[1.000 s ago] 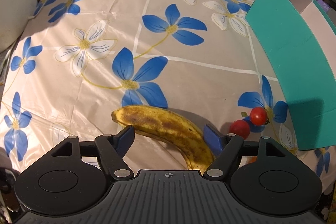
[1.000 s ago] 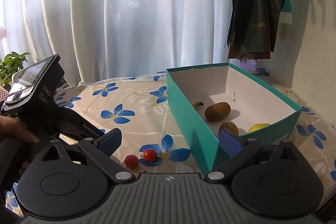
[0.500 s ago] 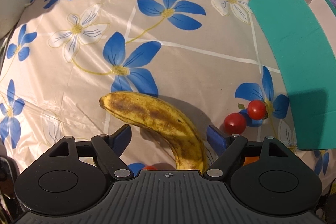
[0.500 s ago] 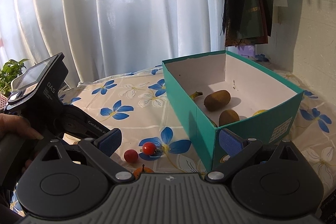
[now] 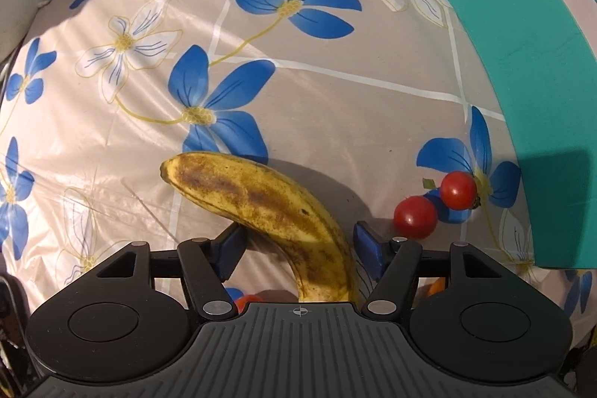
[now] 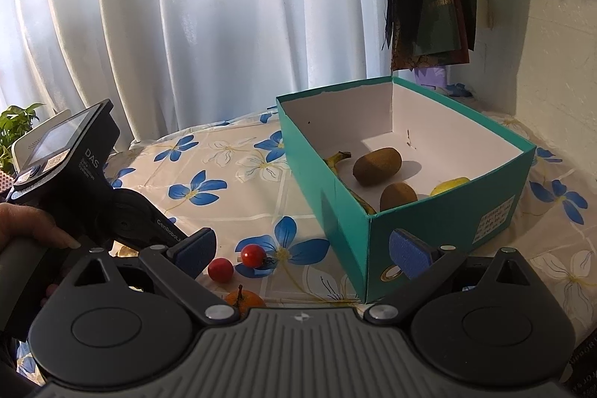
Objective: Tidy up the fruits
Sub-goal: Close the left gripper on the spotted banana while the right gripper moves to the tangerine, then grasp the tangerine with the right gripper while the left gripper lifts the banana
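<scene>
Jaws of our left gripper (image 5: 298,245) are closing around the banana (image 5: 268,207), which lies on the flowered tablecloth (image 5: 335,107). A second ago they stood wider and farther back along the fruit; now they straddle its lower half, the left pad at the peel, the right one just apart, so we have no grip yet. We judge a lift into the green box (image 6: 406,181) comes next. Two cherry tomatoes (image 5: 434,204) wait beside the box. Our right gripper (image 6: 302,252) hangs spread, holding nothing.
</scene>
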